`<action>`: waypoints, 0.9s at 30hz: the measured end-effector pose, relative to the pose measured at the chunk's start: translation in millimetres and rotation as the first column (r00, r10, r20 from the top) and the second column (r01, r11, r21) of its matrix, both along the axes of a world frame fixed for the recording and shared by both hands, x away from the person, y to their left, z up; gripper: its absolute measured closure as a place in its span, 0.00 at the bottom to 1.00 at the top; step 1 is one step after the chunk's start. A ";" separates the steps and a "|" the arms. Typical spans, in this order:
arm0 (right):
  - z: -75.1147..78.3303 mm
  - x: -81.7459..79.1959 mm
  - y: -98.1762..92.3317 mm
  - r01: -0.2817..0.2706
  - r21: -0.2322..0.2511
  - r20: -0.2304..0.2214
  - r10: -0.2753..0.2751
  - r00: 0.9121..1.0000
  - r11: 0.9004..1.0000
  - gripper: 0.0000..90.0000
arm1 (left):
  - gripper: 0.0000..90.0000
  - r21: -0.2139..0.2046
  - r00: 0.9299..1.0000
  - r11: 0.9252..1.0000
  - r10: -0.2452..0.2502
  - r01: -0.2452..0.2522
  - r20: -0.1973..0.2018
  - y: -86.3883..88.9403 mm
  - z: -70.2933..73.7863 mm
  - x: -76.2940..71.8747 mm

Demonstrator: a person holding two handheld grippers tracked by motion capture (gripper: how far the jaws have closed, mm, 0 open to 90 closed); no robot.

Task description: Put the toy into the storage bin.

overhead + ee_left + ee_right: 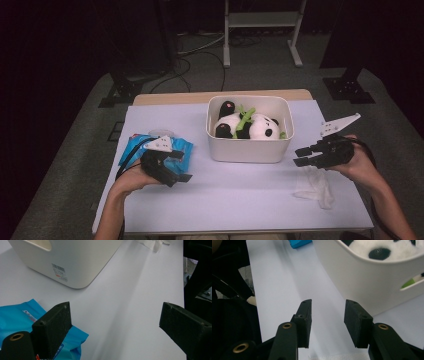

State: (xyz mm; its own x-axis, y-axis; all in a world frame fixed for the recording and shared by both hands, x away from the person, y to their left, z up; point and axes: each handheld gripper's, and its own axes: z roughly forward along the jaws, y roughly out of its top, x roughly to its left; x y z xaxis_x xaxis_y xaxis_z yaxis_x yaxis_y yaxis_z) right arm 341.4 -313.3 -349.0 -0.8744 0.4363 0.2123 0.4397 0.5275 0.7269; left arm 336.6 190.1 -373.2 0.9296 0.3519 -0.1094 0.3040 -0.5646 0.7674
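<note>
On the counter [240, 195], the white bin [250, 147] holding the panda plush [250, 126] sits mid-way; the right gripper [302, 154], jaws apart and empty, should approach level. The left gripper [186, 170], jaws wide, hovers over the blue packet [135, 147]. The left gripper view reveals the bin's label [60, 272].

We see a white bin [250, 150] near the worktop's [240, 200] far edge, about centre. It holds a panda plush [261, 128] lying down, with a green piece [245, 120] across it. There's a barcode label [60, 272] on one bin wall. A wooden strip [170, 98] runs along the worktop's far edge. Beyond it we have grey floor [65, 160], cables [200, 50], a metal frame [262, 20] and two black stand bases [117, 93] [348, 87].
</note>
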 end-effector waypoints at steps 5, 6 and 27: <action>-8.6 -3.5 -5.5 0.018 0.014 -0.013 -0.017 1.000 1.000 0.63 | 0.11 0.003 1.000 1.000 0.003 -0.003 -0.003 1.0 -0.6 0.6; -9.9 -3.9 -6.2 0.019 0.017 -0.015 -0.019 1.000 1.000 0.63 | 0.11 0.003 1.000 1.000 0.003 -0.003 -0.003 1.0 -0.9 0.6; -36.6 -14.0 -15.8 0.045 0.042 -0.061 -0.042 0.997 0.998 0.62 | 0.11 0.004 1.000 1.000 0.008 -0.008 -0.003 2.8 -0.1 -0.2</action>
State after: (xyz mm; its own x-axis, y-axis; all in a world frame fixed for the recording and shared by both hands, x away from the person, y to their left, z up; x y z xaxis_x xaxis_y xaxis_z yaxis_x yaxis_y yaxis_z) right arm 327.4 -329.1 -385.6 -0.8399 0.4632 0.2829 0.5050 0.4758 0.7202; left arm 336.4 192.9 -373.4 0.9265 0.3597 -0.1104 0.3105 -0.5654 0.7642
